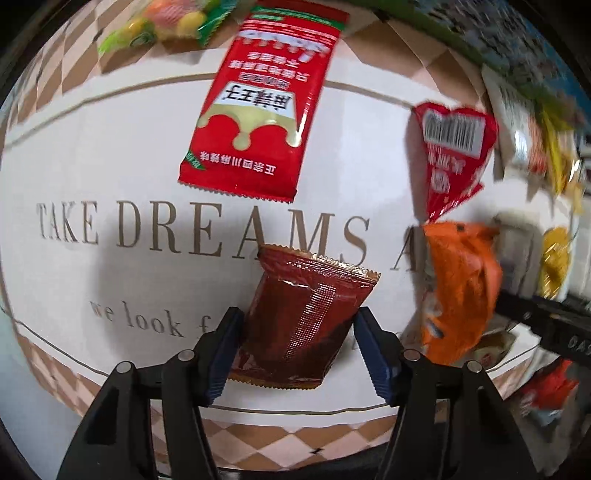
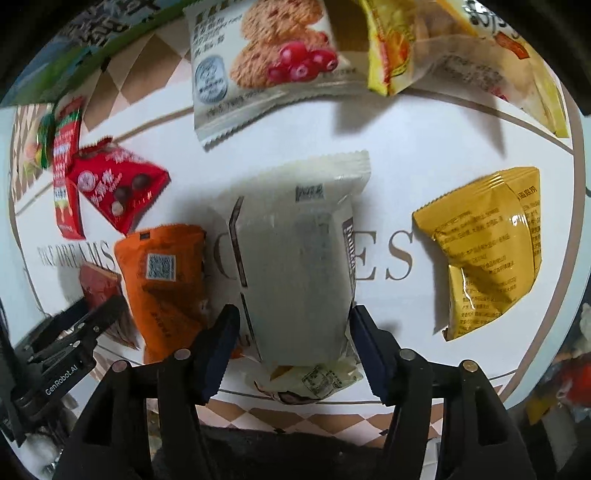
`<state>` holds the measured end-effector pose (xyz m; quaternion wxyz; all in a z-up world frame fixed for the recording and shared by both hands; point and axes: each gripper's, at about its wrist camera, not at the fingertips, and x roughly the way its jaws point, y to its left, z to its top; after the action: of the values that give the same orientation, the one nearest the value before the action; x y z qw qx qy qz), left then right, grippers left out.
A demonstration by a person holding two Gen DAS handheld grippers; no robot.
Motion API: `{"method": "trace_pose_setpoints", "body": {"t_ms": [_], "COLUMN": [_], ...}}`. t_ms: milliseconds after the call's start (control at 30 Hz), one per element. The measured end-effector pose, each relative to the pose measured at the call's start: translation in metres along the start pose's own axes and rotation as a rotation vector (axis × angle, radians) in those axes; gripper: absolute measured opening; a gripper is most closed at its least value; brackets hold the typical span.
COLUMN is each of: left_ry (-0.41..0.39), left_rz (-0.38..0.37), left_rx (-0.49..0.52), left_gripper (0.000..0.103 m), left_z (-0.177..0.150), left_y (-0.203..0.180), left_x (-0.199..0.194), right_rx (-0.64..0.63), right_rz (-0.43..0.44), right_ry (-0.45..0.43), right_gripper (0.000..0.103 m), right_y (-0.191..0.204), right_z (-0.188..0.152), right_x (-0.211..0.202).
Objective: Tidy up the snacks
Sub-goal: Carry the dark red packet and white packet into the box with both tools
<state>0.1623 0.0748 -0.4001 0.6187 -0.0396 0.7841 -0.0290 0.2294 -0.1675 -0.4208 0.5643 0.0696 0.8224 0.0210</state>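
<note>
A dark red-brown snack packet (image 1: 306, 317) stands between the blue pads of my left gripper (image 1: 297, 332), which is shut on its two sides just above the white printed mat (image 1: 110, 166). In the right wrist view that gripper (image 2: 85, 321) and the packet (image 2: 98, 290) show at the far left. My right gripper (image 2: 295, 332) is shut on a white, frosted snack packet (image 2: 299, 266), lifted over the mat. An orange packet (image 2: 166, 280) lies between the two grippers. A pale wrapper (image 2: 314, 380) lies under the white packet.
On the mat lie a long red sachet (image 1: 266, 103), a red triangular packet (image 2: 118, 184), a yellow packet (image 2: 487, 251), a cookie packet (image 2: 266, 66) and a green candy bag (image 1: 166, 22). More yellow bags (image 2: 461, 44) sit at the back. The checkered border (image 1: 295, 439) runs along the near edge.
</note>
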Motion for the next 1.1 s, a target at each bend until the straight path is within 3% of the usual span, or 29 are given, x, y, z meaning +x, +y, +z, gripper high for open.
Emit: {"method": "trace_pose_setpoints", "body": {"t_ms": [100, 300, 500, 533, 633, 800, 1100], "left_ry": [0.009, 0.03, 0.011, 0.0, -0.02, -0.04, -0.12], "left_rz": [0.014, 0.007, 0.089, 0.111, 0.121, 0.098, 0.057], "left_rx": [0.067, 0.104, 0.197, 0.199, 0.175, 0.067, -0.016], "left_gripper": [0.06, 0.066, 0.065, 0.061, 0.056, 0.055, 0.055], "left_z": [-0.004, -0.007, 0.005, 0.004, -0.002, -0.008, -0.007], "left_y": [-0.011, -0.011, -0.053, -0.057, -0.061, -0.053, -0.055], "left_x": [0.003, 0.013, 0.005, 0.005, 0.005, 0.0, -0.036], "right_rx": [-0.025, -0.051, -0.056, -0.06, -0.076, -0.071, -0.001], "right_rz": [-0.025, -0.043, -0.066, -0.07, -0.103, -0.129, -0.027], "right_ry": [0.007, 0.017, 0.03, 0.023, 0.0, -0.058, -0.101], "right_gripper": [0.065, 0.065, 0.065, 0.065, 0.064, 0.059, 0.057], "right_y": [0.005, 0.013, 0.017, 0.024, 0.029, 0.037, 0.017], "right_z": [-0.004, -0.006, -0.008, 0.004, -0.003, -0.019, -0.035], "right_x": [0.0, 0.002, 0.011, 0.019, 0.017, 0.015, -0.014]}}
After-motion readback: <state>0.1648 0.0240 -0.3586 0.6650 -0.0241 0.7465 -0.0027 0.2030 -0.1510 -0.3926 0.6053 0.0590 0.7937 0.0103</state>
